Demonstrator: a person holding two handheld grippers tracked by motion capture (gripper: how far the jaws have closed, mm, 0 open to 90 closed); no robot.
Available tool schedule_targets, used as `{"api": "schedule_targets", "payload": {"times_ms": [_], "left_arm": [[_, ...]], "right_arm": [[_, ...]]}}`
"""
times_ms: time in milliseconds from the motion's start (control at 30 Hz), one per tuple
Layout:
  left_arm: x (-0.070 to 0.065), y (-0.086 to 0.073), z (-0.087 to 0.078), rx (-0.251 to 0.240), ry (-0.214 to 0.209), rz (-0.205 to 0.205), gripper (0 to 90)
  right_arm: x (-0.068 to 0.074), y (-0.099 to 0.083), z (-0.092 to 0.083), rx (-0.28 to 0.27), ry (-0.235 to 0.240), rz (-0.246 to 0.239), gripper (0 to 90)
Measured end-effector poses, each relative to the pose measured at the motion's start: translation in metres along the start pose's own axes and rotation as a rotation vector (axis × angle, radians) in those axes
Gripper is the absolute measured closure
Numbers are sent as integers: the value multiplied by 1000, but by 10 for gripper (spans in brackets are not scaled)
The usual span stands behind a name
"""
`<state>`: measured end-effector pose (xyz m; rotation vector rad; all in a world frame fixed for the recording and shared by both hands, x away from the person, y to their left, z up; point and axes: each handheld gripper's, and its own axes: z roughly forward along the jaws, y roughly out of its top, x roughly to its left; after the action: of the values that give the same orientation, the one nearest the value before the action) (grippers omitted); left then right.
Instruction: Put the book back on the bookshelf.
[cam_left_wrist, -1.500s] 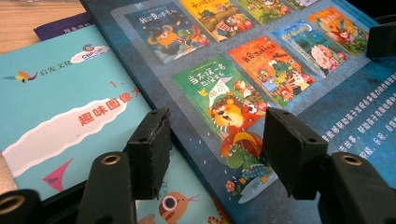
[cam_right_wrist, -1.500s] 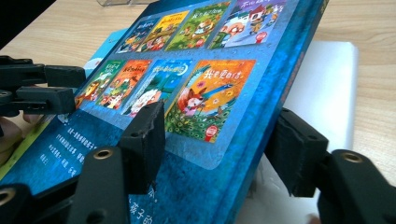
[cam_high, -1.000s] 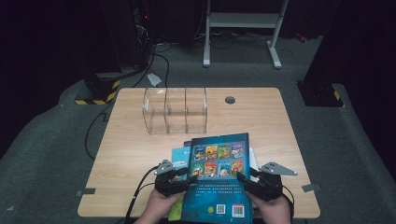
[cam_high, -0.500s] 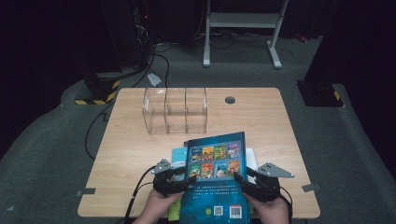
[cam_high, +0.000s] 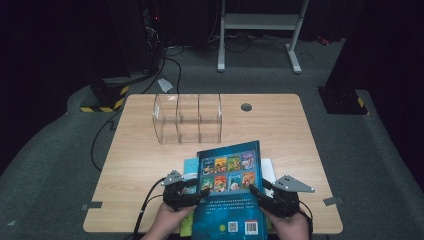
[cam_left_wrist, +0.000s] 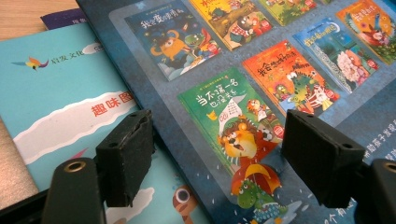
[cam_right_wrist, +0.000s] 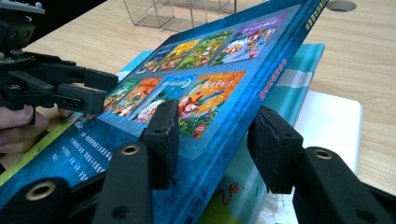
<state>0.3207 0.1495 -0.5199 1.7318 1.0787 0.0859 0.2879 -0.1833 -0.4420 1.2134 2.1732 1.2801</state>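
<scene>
left hand-held gripper (cam_high: 192, 192): opening | right hand-held gripper (cam_high: 260, 192): closing

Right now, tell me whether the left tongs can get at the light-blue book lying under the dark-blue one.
Probably yes. The left tongs, which have just been opening, stand over the left edge of the dark-blue book; the light-blue book lies bare right beside one pad. The dark-blue book still covers its right part, so only that bare left side is reachable.

The high view is looking forward and down from above the near edge of the tabletop (cam_high: 145, 150). Each gripper view is riding low, peering closely along its own tongs across the book (cam_left_wrist: 261, 70). All three are sharing that cover (cam_high: 227, 172) (cam_right_wrist: 196, 70).
</scene>
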Motion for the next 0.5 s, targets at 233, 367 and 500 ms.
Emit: {"api": "schedule_targets", "payload": {"times_ms": [233, 367, 500], "left_arm": [[3, 1, -1, 3, -19, -25, 208], [7, 1, -2, 3, -46, -41, 190], [9, 1, -2, 0, -59, -60, 180]], "right_arm": [[4, 1, -3, -15, -6, -23, 543], [7, 2, -5, -27, -10, -39, 543], [9, 2, -7, -38, -13, -55, 542]]}}
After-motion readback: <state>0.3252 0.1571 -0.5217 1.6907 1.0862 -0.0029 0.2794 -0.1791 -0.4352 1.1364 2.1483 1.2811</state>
